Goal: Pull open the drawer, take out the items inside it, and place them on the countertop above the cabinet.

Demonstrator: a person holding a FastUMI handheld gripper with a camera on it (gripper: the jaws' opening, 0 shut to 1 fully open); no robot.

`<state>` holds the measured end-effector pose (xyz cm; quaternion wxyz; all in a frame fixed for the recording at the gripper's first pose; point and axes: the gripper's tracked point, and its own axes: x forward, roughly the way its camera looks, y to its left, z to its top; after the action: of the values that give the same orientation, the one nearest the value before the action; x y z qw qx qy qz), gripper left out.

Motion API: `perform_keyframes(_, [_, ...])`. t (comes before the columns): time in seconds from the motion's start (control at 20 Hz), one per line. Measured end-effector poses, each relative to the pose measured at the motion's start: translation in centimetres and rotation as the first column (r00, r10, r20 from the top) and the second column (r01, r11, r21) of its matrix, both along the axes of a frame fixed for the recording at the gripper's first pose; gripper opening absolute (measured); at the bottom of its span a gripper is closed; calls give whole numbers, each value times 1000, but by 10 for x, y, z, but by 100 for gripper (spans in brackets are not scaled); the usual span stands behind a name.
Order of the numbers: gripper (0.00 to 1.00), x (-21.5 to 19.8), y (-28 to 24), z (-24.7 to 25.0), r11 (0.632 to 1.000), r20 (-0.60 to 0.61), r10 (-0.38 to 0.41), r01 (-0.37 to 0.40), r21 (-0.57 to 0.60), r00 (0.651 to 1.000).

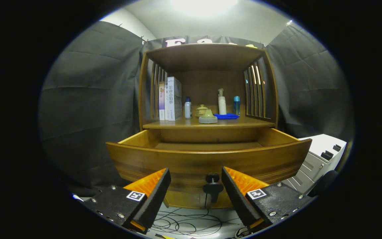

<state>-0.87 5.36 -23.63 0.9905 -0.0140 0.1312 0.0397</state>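
1. The drawer [207,159] is pulled out of the cabinet [207,83]. So I think the first job, pulling it open, is done.

2. My gripper [196,181] is spread wide and holds nothing. Its two fingers sit low in front of the drawer, one on each side of the dark knob [213,186]. They are not touching the knob.

3. I can see only a strip of the drawer's bottom over its front wall. That strip looks bare. The near part is hidden behind the front wall, so I cannot tell if anything is lying in there.

4. The countertop [244,123] is the flat wood just above the drawer. Things stand on it: some books [171,99], a small white bottle [188,108], a little round pot [202,110], a green lumpy thing on a grey base [208,117], a pump bottle [222,102], a blue bottle [236,105] and a blue cloth [226,116]. I cannot say if any of these came out of the drawer.

5. What is left, I think: lift my gripper up and look down into the drawer. If something is there, I grab it and put it on the countertop.
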Motion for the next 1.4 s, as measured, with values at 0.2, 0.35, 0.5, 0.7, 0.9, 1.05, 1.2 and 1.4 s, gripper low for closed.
perform_keyframes(0.2, [96,19,-16,-5,998,20,-53,53,-38,998])
perform_keyframes(0.35, [96,33,-20,-13,997,7,-76,76,-11,997])
perform_keyframes(0.5, [97,38,-23,-18,995,-1,-93,93,27,996])
perform_keyframes(0.7, [96,39,-22,-22,995,-15,-91,92,33,996])
perform_keyframes(0.9, [95,47,-24,-21,996,-34,-82,83,43,996])
perform_keyframes(1.05, [95,61,-25,-21,995,-64,-74,79,67,995])
perform_keyframes(1.2, [95,77,-25,-17,995,-46,-77,79,60,996])
perform_keyframes(1.4, [96,104,-24,-18,994,-44,-86,89,65,995])
